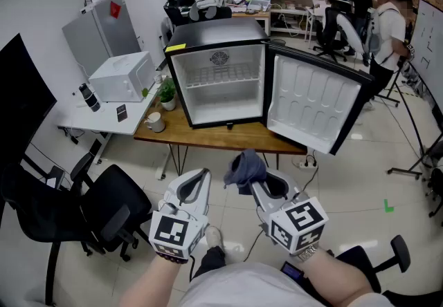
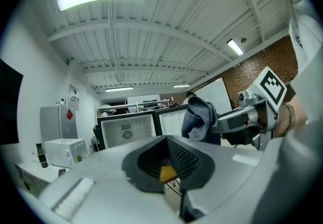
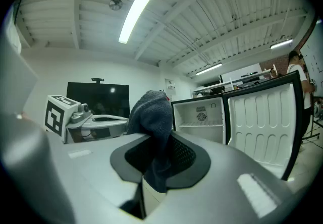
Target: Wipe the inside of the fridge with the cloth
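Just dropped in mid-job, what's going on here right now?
A person faces the open fridge on a wooden table, a gripper in each hand. The right gripper is shut on a blue-grey cloth; the left gripper is shut and empty. Both hang short of the fridge; wiping has not begun.

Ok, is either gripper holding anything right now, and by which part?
The right gripper is shut on the blue cloth, pinched near one end, the rest bunched above. The left gripper is shut, empty.

Far ahead, fridge (image 1: 218, 84) on a table (image 1: 208, 138), door (image 1: 315, 108) swung open to its right. Left of fridge: plant (image 1: 167, 93), mug (image 1: 154, 121), then microwave (image 1: 123, 76). Near, left gripper (image 1: 197, 183) beside right gripper (image 1: 257, 185), cloth (image 1: 246, 169) clamped in the right one.
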Demonstrator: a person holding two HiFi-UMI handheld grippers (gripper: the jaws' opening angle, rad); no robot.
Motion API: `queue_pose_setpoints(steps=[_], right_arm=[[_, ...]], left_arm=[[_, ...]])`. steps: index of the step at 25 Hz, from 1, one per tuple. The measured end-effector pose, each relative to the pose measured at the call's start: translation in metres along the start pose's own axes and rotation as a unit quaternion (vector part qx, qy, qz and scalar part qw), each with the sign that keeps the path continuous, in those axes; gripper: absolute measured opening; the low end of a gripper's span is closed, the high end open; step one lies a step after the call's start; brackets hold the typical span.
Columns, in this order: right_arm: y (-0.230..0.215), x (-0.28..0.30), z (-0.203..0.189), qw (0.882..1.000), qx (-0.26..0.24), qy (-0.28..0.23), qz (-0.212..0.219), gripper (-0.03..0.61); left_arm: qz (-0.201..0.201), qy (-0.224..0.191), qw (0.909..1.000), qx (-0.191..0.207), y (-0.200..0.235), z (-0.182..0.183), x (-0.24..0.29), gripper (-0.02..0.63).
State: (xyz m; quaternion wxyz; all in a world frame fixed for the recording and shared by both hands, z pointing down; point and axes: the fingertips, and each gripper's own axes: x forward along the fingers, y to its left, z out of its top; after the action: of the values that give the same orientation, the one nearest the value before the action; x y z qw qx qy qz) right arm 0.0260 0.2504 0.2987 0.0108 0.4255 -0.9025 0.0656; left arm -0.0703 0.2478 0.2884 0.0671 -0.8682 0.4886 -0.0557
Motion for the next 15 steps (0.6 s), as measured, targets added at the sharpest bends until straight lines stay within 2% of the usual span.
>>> queue_pose_setpoints(steps=[3,6,12,15], right_arm=[[-0.012,0.024,0.000,1.000,-0.001,-0.002,0.002,0.057],[-0.025,0.056,0.002,1.000,-0.003,-0.005,0.006,0.057],[-0.054,0.145,0.008,1.000,-0.011,0.000,0.012,0.057],[-0.066,0.195,0.012,1.000,-0.012,0.003,0.015,0.057]], left_arm=[[0.008,0.017,0.9998,0.010,0.022,-0.005,0.020,0.002],[0.011,0.013,0.9998,0.012,0.049,-0.013,0.045,0.002],[0.023,0.002,0.9997,-0.009,0.127,-0.032,0.103,0.002],[0.022,0.014,0.9996,-0.012,0.168,-0.046,0.129,0.016]])
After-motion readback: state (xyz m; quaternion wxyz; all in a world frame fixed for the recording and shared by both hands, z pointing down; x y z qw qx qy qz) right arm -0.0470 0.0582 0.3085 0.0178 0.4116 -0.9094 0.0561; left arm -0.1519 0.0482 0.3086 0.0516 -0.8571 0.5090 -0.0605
